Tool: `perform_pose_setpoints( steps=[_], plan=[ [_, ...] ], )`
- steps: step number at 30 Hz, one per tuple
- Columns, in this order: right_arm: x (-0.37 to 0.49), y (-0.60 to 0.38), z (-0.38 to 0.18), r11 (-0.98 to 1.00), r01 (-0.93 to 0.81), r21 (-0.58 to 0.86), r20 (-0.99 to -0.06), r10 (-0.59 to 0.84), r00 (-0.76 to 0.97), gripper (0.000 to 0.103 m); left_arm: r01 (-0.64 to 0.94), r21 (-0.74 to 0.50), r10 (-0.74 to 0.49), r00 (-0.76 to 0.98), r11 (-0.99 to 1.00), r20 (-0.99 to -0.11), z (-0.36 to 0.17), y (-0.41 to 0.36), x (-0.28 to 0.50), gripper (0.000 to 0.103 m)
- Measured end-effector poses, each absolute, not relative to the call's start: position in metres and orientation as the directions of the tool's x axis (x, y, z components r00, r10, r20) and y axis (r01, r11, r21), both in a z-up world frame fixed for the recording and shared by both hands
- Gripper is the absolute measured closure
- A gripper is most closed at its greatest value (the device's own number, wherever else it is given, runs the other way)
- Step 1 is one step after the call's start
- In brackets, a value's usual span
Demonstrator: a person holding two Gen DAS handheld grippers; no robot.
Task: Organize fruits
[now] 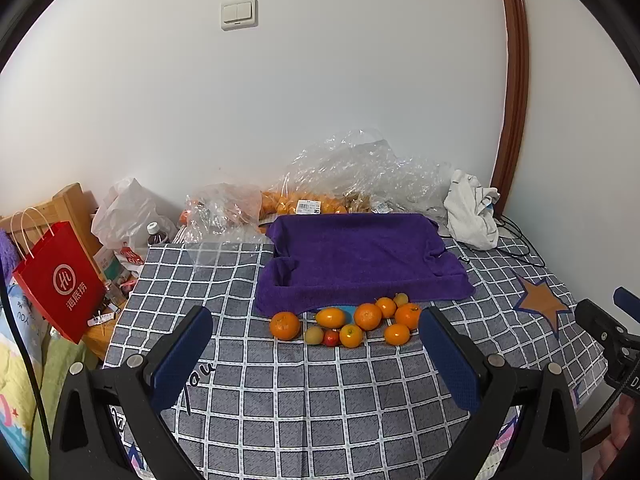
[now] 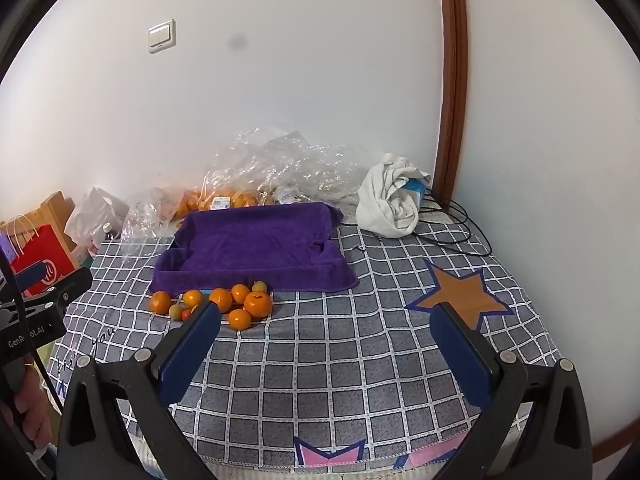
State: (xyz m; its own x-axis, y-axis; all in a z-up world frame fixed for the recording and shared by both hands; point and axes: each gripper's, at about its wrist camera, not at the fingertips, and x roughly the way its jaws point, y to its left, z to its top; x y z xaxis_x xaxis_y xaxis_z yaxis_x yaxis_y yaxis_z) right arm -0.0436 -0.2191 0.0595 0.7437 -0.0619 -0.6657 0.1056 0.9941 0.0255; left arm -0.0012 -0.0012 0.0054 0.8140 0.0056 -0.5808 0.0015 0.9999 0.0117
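Observation:
Several oranges (image 1: 367, 316) lie in a loose cluster on the checked cloth, with two small green-yellow fruits (image 1: 313, 335) and a small red one (image 1: 330, 338) among them. They sit just in front of a tray draped with a purple towel (image 1: 360, 256). The cluster also shows in the right wrist view (image 2: 256, 304), before the towel (image 2: 256, 244). My left gripper (image 1: 316, 356) is open and empty, close in front of the fruits. My right gripper (image 2: 326, 344) is open and empty, to the right of the cluster.
Clear plastic bags with more oranges (image 1: 304, 204) lie against the wall behind the tray. A crumpled white cloth (image 1: 472, 212) and black cables (image 2: 460, 220) are at the back right. A red paper bag (image 1: 56, 280) and clutter stand off the left edge.

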Motion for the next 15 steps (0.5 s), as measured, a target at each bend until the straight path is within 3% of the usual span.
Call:
perform_pose_setpoints(
  steps=[15],
  plan=[
    [-0.0408, -0.2183, 0.0582, 0.994, 0.101, 0.029, -0.669, -0.056, 0.741, 0.0, 0.001, 0.002, 0.0, 0.819, 1.0, -0.574, 0.0074, 0.0022, -0.0022, 0.0]
  ],
)
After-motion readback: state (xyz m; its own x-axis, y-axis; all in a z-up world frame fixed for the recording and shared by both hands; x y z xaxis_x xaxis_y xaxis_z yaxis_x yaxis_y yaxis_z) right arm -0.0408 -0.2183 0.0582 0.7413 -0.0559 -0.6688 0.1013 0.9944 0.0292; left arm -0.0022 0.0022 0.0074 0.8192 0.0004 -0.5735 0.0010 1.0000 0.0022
